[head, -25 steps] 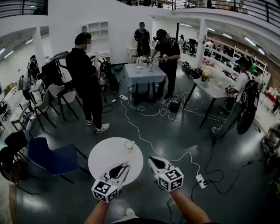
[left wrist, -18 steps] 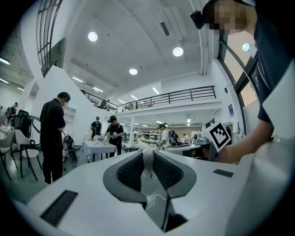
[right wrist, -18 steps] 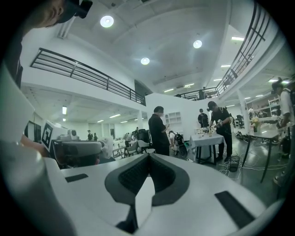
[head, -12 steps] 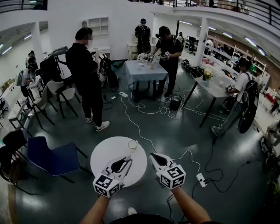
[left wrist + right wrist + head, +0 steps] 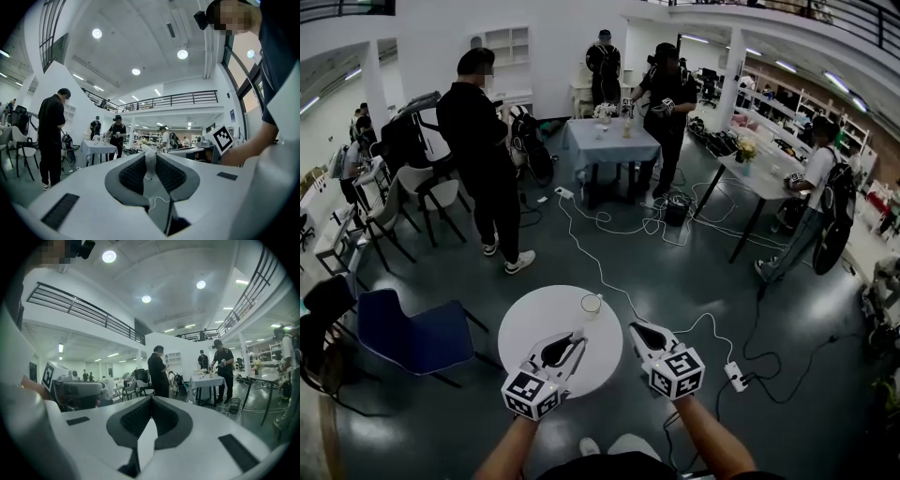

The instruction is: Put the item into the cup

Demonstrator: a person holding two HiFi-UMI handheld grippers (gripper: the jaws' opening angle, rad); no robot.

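A round white table [image 5: 534,328] stands just in front of me, with a clear cup [image 5: 592,305] near its far right edge. My left gripper [image 5: 578,336] hovers over the table's near side, its tips a short way short of the cup. In the left gripper view its jaws are shut on a small white item [image 5: 149,165] pinched upright between the dark pads. My right gripper [image 5: 636,327] hangs just off the table's right rim, beside the cup. In the right gripper view its jaws [image 5: 151,401] are shut with nothing between them.
A blue chair [image 5: 408,337] stands left of the table. A white cable runs over the dark floor to a power strip [image 5: 736,375] at the right. A person in black [image 5: 483,159] stands beyond the table, with more people, chairs and tables further back.
In the head view the table and cup have shifted slightly right and up. The left gripper's tips lie a little nearer the cup. Both grippers keep their jaw states.
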